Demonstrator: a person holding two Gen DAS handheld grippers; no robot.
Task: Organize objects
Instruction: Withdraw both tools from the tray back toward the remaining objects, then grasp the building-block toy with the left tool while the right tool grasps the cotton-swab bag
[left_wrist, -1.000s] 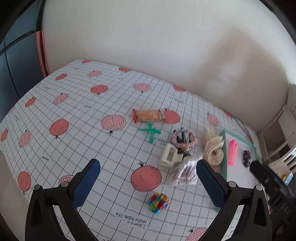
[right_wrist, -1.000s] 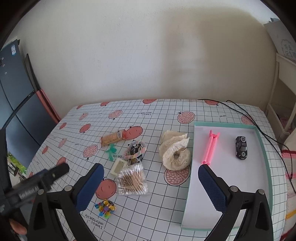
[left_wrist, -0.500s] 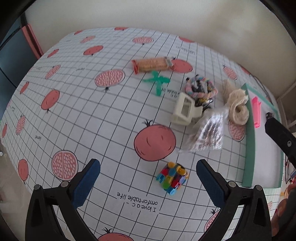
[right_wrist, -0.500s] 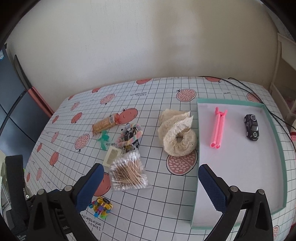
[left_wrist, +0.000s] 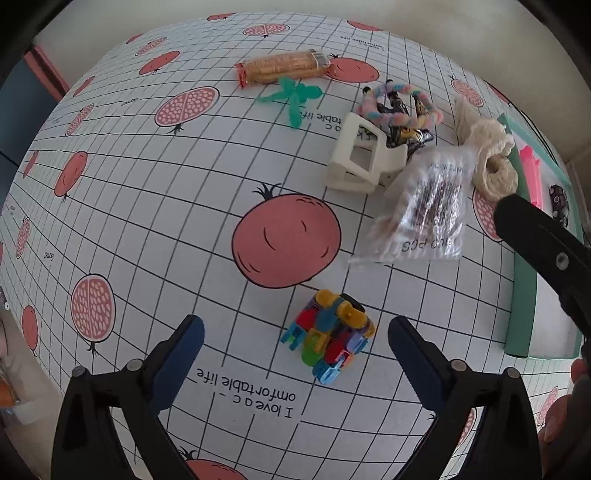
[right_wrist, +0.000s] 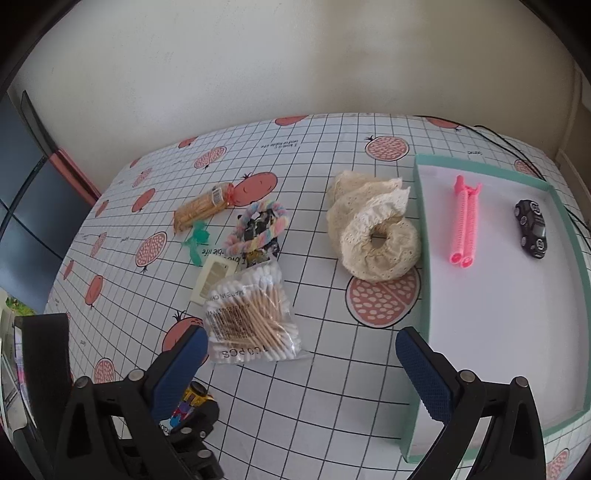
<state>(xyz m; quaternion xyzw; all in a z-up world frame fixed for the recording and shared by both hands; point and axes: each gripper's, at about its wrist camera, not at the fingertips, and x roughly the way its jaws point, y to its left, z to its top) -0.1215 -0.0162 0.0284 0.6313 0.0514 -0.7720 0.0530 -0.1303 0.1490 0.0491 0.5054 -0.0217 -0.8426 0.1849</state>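
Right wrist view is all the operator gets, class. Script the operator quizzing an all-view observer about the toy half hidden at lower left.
Operator: What is that toy?
Observer: A block car of many colours, in full sight from the left wrist.
Operator: Is the left gripper holding it?
Observer: No. It is open, neither finger touching the car.
Operator: The cream thing by the swab bag?
Observer: A hair claw clip.

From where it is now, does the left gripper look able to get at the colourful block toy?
Probably yes. The left gripper is open, and the colourful block toy lies between its fingers on the tablecloth, apart from the cotton swab bag. Nothing blocks the way.
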